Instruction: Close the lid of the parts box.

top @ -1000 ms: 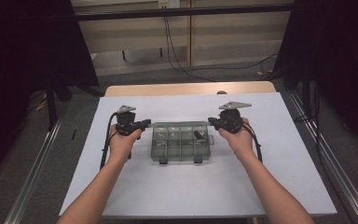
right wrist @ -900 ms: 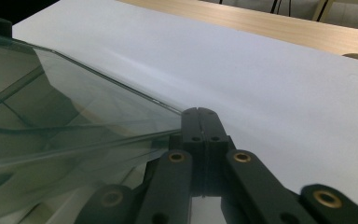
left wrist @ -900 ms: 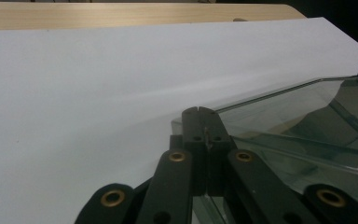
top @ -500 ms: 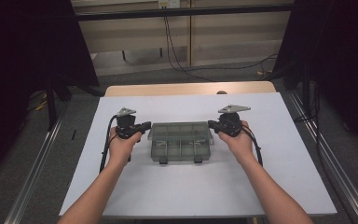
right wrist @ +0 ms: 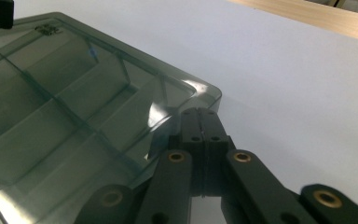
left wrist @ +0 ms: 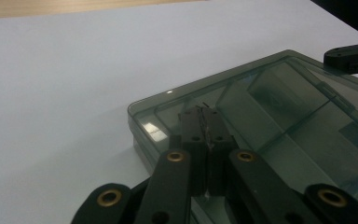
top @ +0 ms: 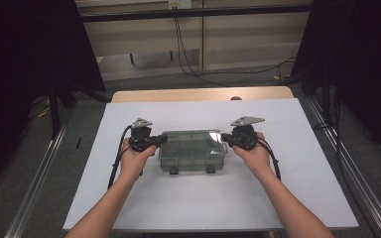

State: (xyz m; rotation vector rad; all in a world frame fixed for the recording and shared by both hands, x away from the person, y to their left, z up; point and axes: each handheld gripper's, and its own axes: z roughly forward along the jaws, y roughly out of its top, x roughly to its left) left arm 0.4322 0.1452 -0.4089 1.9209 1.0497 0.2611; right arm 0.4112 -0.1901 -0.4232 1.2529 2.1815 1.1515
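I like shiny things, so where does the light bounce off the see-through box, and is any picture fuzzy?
In the right gripper view, a white glare sits on the clear box lid near its corner; in the left gripper view, small bright glints mark its near edge. In the high view, the surroundings are very dark, the white table bright. The close jaws look slightly soft.

The desk (top: 287, 198) has a white top, with a strip of bare light wood showing along its far edge. One thing lies directly on it: a smoky, see-through compartment box (top: 192, 150) with its lid closed, flat on the white surface, about midway between the left and right edges and a little nearer the far edge than the near one. Its two latches face the near edge.
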